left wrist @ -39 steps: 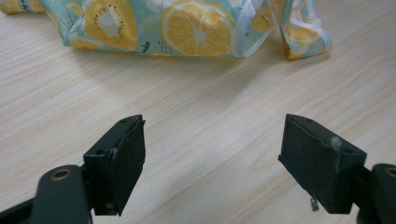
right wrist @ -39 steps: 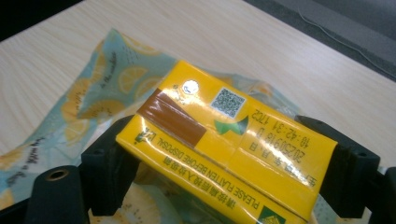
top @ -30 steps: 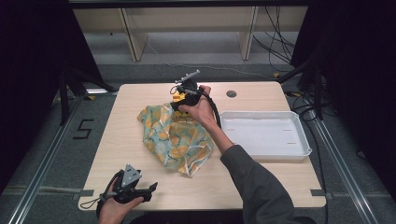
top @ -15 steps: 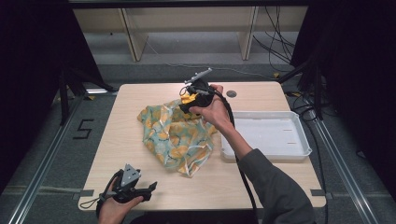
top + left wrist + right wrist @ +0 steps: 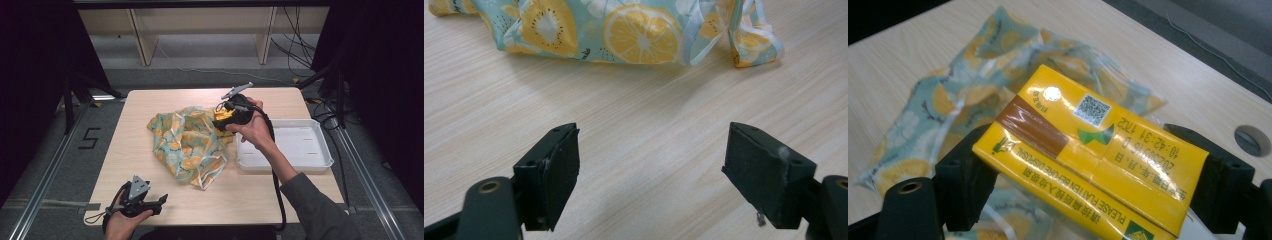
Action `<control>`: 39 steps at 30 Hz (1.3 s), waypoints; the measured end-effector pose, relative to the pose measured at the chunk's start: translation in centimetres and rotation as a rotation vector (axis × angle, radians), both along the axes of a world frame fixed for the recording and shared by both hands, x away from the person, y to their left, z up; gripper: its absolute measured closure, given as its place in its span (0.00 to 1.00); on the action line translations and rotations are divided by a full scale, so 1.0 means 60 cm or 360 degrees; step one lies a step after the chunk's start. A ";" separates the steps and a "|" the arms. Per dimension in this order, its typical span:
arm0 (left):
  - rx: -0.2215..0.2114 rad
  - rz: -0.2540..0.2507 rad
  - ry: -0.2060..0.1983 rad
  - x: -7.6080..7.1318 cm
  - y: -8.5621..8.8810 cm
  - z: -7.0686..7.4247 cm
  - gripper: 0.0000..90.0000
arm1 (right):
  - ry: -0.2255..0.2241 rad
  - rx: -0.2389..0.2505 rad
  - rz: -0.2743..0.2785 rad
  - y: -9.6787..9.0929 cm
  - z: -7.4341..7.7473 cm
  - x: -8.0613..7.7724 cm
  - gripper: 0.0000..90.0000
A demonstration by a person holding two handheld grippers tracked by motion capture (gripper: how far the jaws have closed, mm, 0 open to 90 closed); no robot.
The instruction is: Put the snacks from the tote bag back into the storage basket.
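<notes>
We cannot read the brand on the yellow drink carton (image 5: pixel 1088 150): its far end runs out of the bottom of the right gripper view, and in the high view only a yellow patch of it shows at the person's right hand (image 5: pixel 252 127). The right gripper (image 5: pixel 1088 172) is clamped on that carton, one black jaw pressed to each long side, and holds it above the right edge of the fruit-print bag (image 5: pixel 190 142), clear of the worktop (image 5: pixel 150 100). What the bag holds, if anything, is hidden by its crumpled folds.

We count one carton, one bag, one white tray (image 5: pixel 285 145), two grippers and one round hole (image 5: pixel 248 98) near the worktop's far edge. The bag lies around the middle of the worktop, its print of orange and kiwi slices sharp in the left gripper view (image 5: pixel 624 30), where its upper part is cut off by the frame. The tray sits along the right edge, just beside the bag, and the right forearm crosses its near left corner. The left gripper (image 5: pixel 651 170) rests low at the near left corner, its jaws spread wide with only bare wood between them, well apart from the bag's near hem. A black cable (image 5: pixel 275 195) trails along the right arm.
</notes>
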State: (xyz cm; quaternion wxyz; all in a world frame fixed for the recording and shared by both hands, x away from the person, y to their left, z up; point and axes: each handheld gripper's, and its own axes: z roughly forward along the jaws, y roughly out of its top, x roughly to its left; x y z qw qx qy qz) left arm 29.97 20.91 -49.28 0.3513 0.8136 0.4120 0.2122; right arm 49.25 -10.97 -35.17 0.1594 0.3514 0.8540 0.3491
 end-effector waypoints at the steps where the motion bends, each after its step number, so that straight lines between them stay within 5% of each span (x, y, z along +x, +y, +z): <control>1: -0.0065 0.0036 -0.0032 0.000 -0.005 -0.003 0.24 | -0.0010 -0.0016 -0.0003 -0.007 -0.002 -0.003 0.22; 4: 0.0002 -0.0016 -0.0016 0.001 0.000 0.000 0.24 | -0.0010 -0.0016 -0.0007 -0.028 -0.011 -0.013 0.22; 13: -0.0088 0.0036 -0.0030 0.001 -0.006 -0.005 0.24 | -0.0050 -0.0040 -0.0008 -0.070 -0.023 -0.033 0.22; 29: -0.0019 -0.0005 -0.0014 0.000 0.000 -0.001 0.24 | 0.0007 -0.0005 -0.0079 -0.127 -0.050 -0.076 0.22; 31: -0.0073 0.0027 -0.0032 0.000 -0.003 -0.003 0.24 | -0.0001 -0.0012 -0.0065 -0.133 -0.051 -0.080 0.22; 33: -0.0004 -0.0012 -0.0027 0.001 0.002 0.000 0.24 | -0.0046 0.0020 -0.0094 -0.136 -0.056 -0.083 0.22; 36: -0.0052 0.0016 -0.0039 0.000 -0.002 -0.002 0.24 | 0.0005 -0.0004 -0.0090 -0.144 -0.056 -0.088 0.22; 38: -0.0038 0.0006 -0.0035 0.001 -0.001 -0.002 0.24 | -0.0044 0.0027 -0.0105 -0.146 -0.065 -0.088 0.22; 39: -0.0011 -0.0009 -0.0026 0.001 0.001 -0.001 0.24 | 0.0010 -0.0002 -0.0102 -0.149 -0.063 -0.089 0.22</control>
